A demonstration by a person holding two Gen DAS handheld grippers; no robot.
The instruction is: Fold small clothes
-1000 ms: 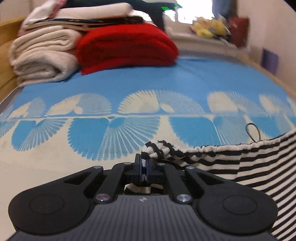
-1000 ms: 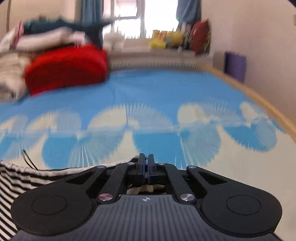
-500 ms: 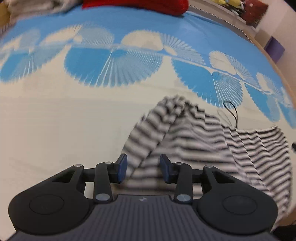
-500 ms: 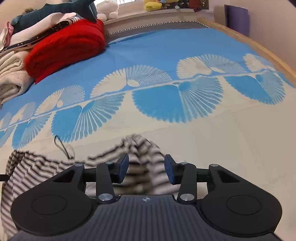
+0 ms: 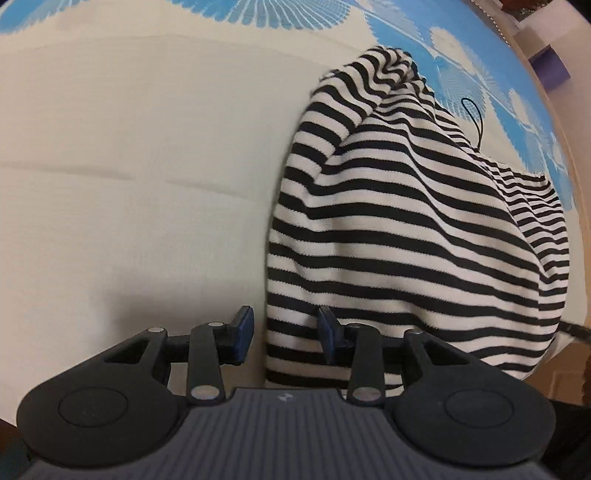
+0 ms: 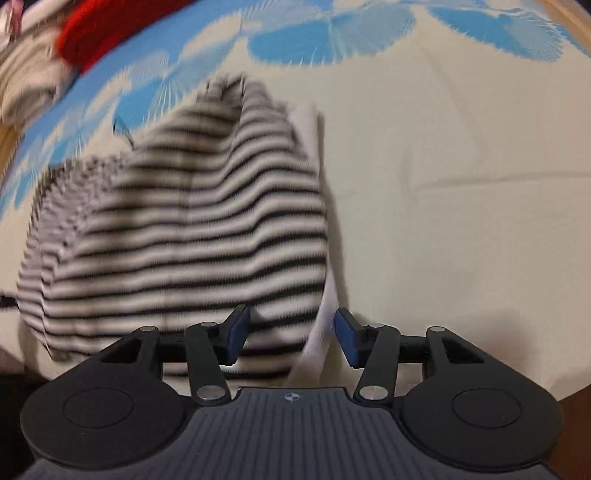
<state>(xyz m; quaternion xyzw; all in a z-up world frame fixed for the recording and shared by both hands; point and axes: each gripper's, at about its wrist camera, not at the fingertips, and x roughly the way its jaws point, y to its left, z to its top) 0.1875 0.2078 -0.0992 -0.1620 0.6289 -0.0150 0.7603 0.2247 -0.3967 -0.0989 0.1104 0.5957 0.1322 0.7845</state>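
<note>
A black-and-white striped garment (image 5: 406,221) lies in a loose heap on the cream and blue bed cover (image 5: 129,166). A thin black cord loop (image 5: 474,118) sticks out at its far edge. My left gripper (image 5: 286,334) is open, its jaws straddling the garment's near left edge without holding it. In the right wrist view the same garment (image 6: 184,221) lies left of centre, blurred, with a white edge or lining (image 6: 321,321) along its right side. My right gripper (image 6: 291,330) is open over the garment's near right corner.
A folded red blanket (image 6: 110,26) and folded cream towels (image 6: 26,81) are stacked at the far left of the bed. A purple object (image 5: 550,68) stands beyond the bed's wooden edge on the right.
Both grippers, shut on the garment's top edge a second ago, opened and let it drop. Both have since tilted down and drawn back to the garment's near edge.
</note>
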